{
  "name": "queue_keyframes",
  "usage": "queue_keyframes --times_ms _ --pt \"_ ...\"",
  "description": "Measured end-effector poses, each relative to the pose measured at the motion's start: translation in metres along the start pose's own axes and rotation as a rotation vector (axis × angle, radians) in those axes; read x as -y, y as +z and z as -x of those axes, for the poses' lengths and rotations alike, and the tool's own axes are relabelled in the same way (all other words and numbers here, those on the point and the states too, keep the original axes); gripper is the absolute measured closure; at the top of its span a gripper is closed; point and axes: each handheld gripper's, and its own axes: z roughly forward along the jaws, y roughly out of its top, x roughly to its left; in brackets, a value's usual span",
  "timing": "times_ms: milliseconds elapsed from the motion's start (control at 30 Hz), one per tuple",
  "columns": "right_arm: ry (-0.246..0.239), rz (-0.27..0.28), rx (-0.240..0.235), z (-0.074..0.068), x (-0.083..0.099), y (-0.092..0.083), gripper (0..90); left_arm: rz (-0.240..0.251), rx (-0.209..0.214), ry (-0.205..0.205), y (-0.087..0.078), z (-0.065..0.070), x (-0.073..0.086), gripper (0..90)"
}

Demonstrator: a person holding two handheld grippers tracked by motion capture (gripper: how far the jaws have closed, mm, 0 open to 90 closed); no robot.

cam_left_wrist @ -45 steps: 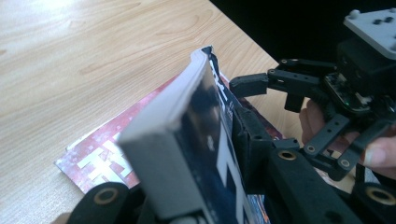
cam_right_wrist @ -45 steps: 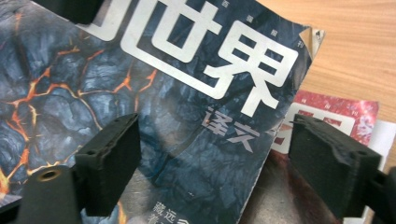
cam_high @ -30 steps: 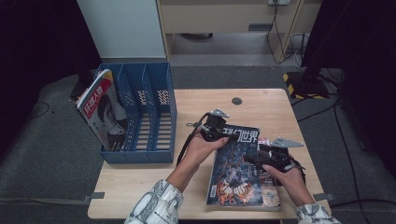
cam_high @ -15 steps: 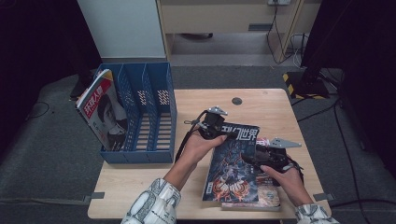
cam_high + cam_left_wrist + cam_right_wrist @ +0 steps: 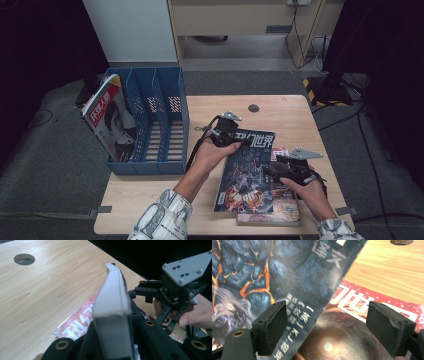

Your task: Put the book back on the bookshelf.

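Note:
A dark magazine (image 5: 245, 170) with a lava-creature cover lies tilted over a red magazine (image 5: 280, 152) on the wooden table (image 5: 290, 115). My left gripper (image 5: 245, 141) is shut on the dark magazine's far corner; its white page edge (image 5: 112, 302) rises between the jaws, lifted off the red magazine (image 5: 80, 320). My right gripper (image 5: 270, 172) is at the dark magazine's right edge. Its jaws have just been closing and stand apart, with the cover's edge (image 5: 312, 310) between the pads (image 5: 274, 322), not pressed. The red magazine (image 5: 362, 302) lies below.
A blue file rack (image 5: 150, 120) with three slots stands at the table's left, with a red-and-white magazine (image 5: 107, 120) leaning in its leftmost slot. A round cable hole (image 5: 253, 108) sits near the far edge. Bare wood lies behind the magazines.
The left hand has tipped the dark magazine's far corner up a little and swung it slightly left. The right hand has stayed at the right edge.

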Motion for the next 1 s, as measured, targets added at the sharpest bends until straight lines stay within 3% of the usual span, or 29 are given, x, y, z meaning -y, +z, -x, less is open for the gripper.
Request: queue_keyframes --times_ms 433,633,833,1000 --pt "-0.006 0.002 0.027 0.005 0.001 -0.005 21.8 0.017 -0.024 0.021 -0.015 0.001 -0.007 81.9" --pt "-0.02 -0.031 0.072 0.007 0.003 -0.005 22.6 0.031 -0.037 0.03 -0.026 0.001 -0.01 82.1" --pt "-0.007 -0.024 0.12 0.013 0.004 -0.008 22.0 0.045 -0.059 0.043 -0.042 0.001 -0.014 82.2" --pt "0.0 -0.035 0.183 0.021 0.006 -0.012 21.4 0.054 -0.079 0.048 -0.055 0.0 -0.015 82.3"
